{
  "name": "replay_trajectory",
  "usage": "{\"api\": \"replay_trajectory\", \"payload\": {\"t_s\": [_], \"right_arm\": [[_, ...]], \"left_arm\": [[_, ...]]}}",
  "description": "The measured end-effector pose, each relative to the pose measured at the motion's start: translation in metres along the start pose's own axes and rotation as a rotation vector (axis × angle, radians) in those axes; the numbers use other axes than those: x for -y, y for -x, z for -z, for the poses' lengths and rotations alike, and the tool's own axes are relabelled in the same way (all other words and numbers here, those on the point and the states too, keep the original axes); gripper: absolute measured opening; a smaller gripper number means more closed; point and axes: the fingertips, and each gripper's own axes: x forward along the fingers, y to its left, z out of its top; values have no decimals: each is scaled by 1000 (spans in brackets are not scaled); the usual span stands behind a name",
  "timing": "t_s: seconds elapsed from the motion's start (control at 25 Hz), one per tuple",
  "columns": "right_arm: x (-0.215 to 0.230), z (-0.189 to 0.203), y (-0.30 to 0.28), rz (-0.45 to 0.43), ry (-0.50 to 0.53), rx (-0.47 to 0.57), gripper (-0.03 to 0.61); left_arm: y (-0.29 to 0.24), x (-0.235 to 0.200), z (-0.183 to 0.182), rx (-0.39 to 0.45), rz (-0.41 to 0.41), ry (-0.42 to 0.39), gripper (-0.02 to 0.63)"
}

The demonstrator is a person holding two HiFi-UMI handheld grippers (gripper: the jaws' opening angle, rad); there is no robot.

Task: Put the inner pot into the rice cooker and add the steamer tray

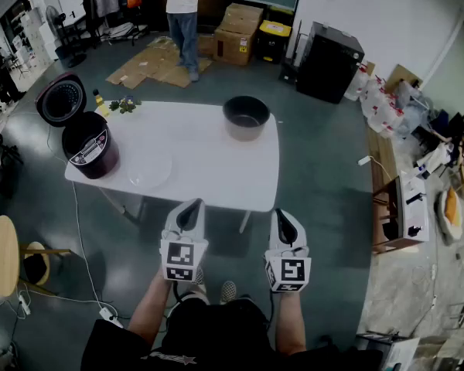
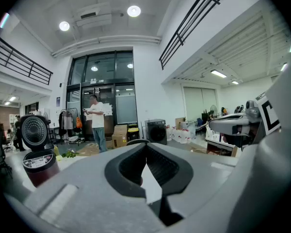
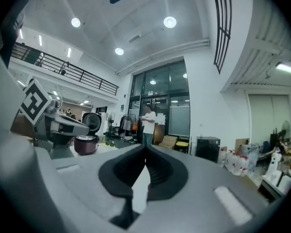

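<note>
Closest in, the left gripper [image 1: 189, 207] and the right gripper [image 1: 281, 216] are held side by side, just short of the near edge of the white table [image 1: 209, 161]. Each has its jaws pressed together with nothing between them, as the left gripper view [image 2: 146, 152] and the right gripper view [image 3: 145, 155] both show.

On the table, a pale, see-through round steamer tray [image 1: 149, 170] lies by the near edge towards the left, just ahead and left of the left gripper. The dark red rice cooker [image 1: 90, 147] stands at the near left corner, lid [image 1: 61, 100] raised.

The dark inner pot [image 1: 246, 117] sits upright by the far edge near the far right corner, well apart from both grippers and the cooker.

Beyond the table a person [image 1: 183, 12] stands by flattened cardboard [image 1: 151, 64].
</note>
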Motion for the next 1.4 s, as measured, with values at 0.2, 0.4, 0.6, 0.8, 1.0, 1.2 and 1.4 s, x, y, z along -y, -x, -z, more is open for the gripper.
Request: {"api": "replay_trajectory", "payload": {"t_s": [0.2, 0.4, 0.6, 0.8, 1.0, 1.2, 1.4], "right_arm": [[-1, -6, -27, 42, -33, 5, 5], [-6, -4, -50, 113, -40, -27, 5], [-9, 1, -67, 180, -53, -56, 5], [-4, 8, -85, 203, -51, -88, 5], [17, 7, -127, 198, -40, -83, 5], [47, 12, -193, 168, -52, -82, 5], [83, 21, -253, 137, -69, -102, 5]], "left_arm": [[-20, -26, -1, -3, 24, 4, 11], [-42, -53, 1, 6, 86, 8, 11], [-65, -73, 3, 15, 137, -12, 11], [-89, -84, 2, 15, 156, 3, 11], [-132, -90, -3, 17, 161, 10, 11], [-196, -102, -9, 1, 139, 6, 11], [-261, -112, -13, -31, 110, 17, 11]]}}
